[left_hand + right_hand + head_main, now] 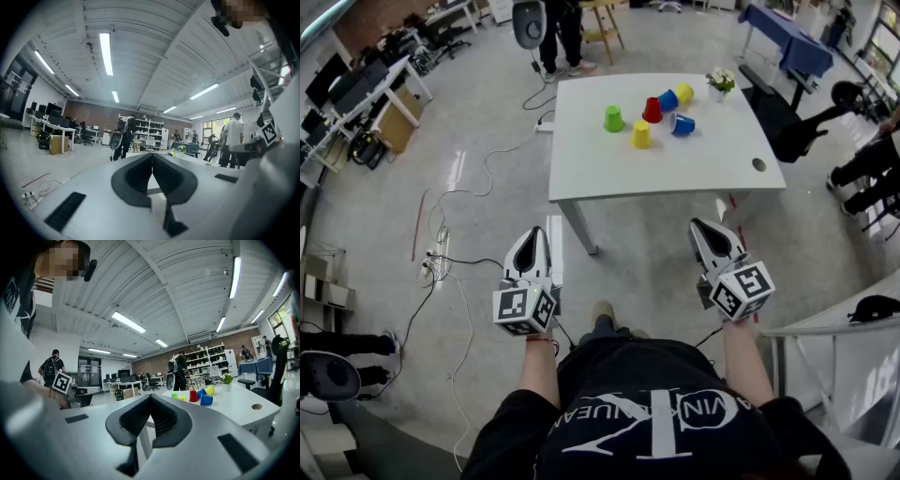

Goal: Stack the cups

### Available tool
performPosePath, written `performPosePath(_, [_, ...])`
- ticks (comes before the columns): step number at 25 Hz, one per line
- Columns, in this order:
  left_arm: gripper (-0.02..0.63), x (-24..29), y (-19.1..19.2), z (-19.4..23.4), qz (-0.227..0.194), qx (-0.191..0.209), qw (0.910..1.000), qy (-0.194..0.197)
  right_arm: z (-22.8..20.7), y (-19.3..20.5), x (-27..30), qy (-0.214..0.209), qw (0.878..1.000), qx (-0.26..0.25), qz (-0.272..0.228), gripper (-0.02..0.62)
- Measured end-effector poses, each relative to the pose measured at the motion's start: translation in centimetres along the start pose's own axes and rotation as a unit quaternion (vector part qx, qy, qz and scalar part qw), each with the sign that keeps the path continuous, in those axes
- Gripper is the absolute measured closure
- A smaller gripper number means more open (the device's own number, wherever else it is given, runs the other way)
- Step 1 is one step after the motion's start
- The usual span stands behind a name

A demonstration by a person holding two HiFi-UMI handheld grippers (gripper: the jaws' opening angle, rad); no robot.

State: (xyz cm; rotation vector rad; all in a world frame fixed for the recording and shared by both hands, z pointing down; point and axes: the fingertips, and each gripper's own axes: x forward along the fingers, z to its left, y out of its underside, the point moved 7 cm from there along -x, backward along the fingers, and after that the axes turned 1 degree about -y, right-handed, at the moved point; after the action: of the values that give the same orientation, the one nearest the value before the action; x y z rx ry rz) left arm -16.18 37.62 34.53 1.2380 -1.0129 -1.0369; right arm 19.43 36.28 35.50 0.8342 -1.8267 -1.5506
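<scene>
Both claws pressed together and empty: left gripper (532, 234) and right gripper (703, 227) are held level, well short of the table (675, 178). The cups (641, 134) sit clustered on its far half (some apparently tipped over). Risk: jaws arriving unopened would likely knock cups rolling.

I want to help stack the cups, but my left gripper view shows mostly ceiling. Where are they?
Observer: In the head view they cluster on the white rectangular table, with the green plastic cup leftmost.
Operator: Any stacked yet?
Observer: No, the red plastic cup has nothing on it, nor has any other.
Operator: Is the right gripper holding one?
Observer: No, the right gripper is shut and empty, short of the table.
</scene>
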Motion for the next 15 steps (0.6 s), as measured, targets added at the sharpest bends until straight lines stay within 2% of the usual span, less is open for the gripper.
performPosePath(11, [0.601,-0.9,0.1,0.1,0.005,-0.004,1.0000,-0.005,1.0,0.3,-0.1,-0.008,1.000,0.000,-0.002,0.586])
performPosePath(15, [0.601,-1.1,-0.1,0.0,0.004,-0.003,1.0000,-0.005,1.1,0.3,-0.3,0.003,1.000,-0.003,-0.006,0.586])
